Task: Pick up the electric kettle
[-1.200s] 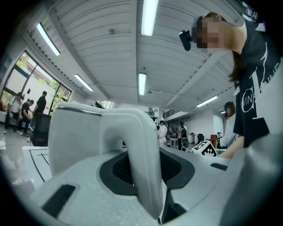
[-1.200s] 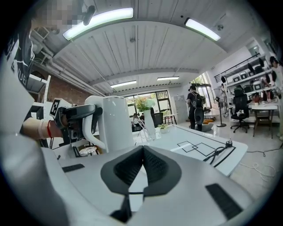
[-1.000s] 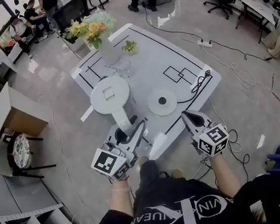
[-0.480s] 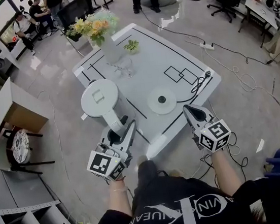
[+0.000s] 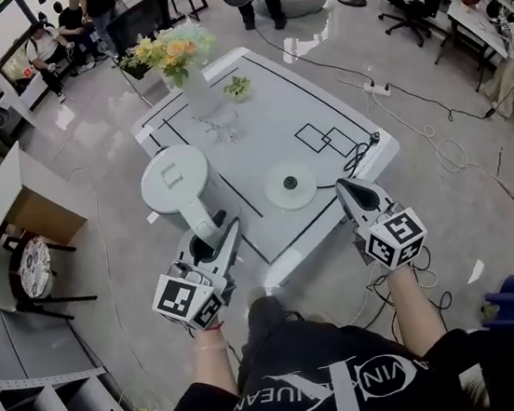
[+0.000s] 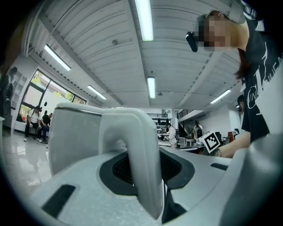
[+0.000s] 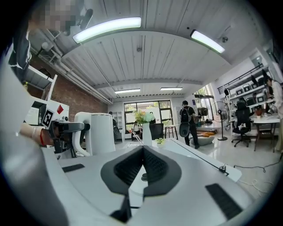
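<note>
The kettle (image 5: 174, 177) is off its round base (image 5: 290, 186), which sits bare toward the near right edge of the tabletop (image 5: 318, 98). The kettle is upright by the tabletop's near left edge, carried by the left gripper (image 5: 216, 238). Its underside isn't visible in any view, so I'd only guess that it hangs clear of that edge.

The left gripper's fingers (image 6: 66, 198) are clamped on the handle (image 6: 142, 167), one on either side of the upright bar, with the body standing just beyond them. The right gripper (image 5: 354, 194) hovers at the near right edge, fingers together with nothing in them. It is well apart from the kettle.

As for handling, it looks like a stiff, smooth white shell with nothing soft to crush. The handle is glossy and rounded, so it could twist or slide between the fingers. The body's weight sits out ahead of the grip. If there's water inside, which I can't see, it will pull the spout side down and slosh.

The handle is the sensible place to hold it, squarely across the straight part as now, kept level and moved without jerks. The round body is too broad and slick for those fingers. The vase of flowers (image 5: 185, 73) at the far left edge is the neighbour to keep away from.
</note>
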